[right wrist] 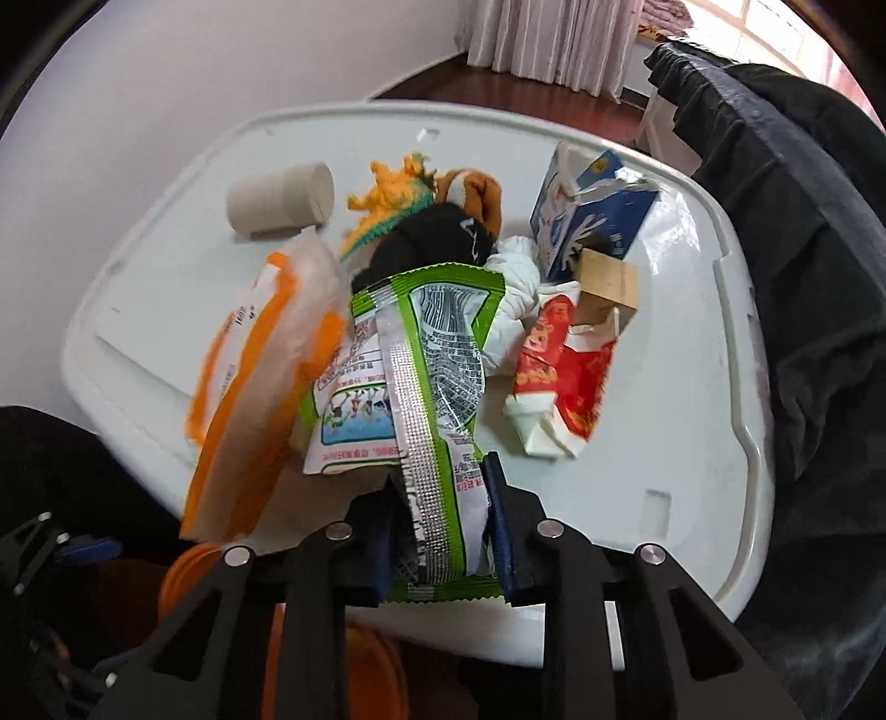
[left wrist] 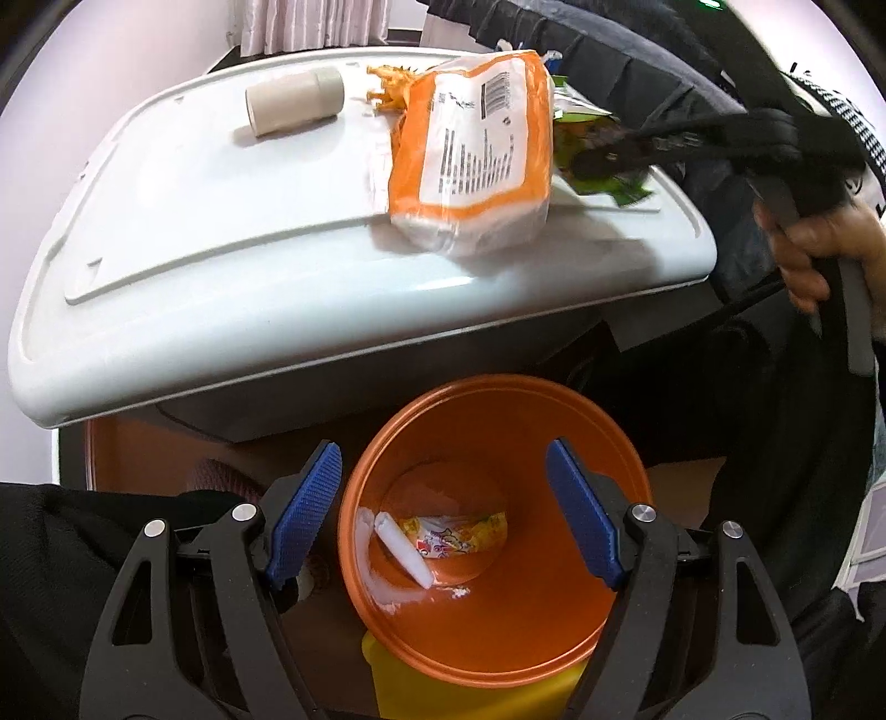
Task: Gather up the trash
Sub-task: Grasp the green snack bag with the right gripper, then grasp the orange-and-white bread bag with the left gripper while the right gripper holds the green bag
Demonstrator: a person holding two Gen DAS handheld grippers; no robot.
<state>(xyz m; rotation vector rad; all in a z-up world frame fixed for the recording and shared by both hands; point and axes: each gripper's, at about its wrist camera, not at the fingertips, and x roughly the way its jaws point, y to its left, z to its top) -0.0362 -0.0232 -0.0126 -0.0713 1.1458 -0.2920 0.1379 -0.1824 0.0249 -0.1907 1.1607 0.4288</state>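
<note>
We get soft, even daylight in both views; in the right view it comes from a window (right wrist: 775, 27) at the top right, washed out. The white desk (left wrist: 221, 232) carries faint shadows under its clutter. The orange pack (right wrist: 249, 399) is motion-blurred. Fisheye bending curves the edges, and the corners go black.
</note>
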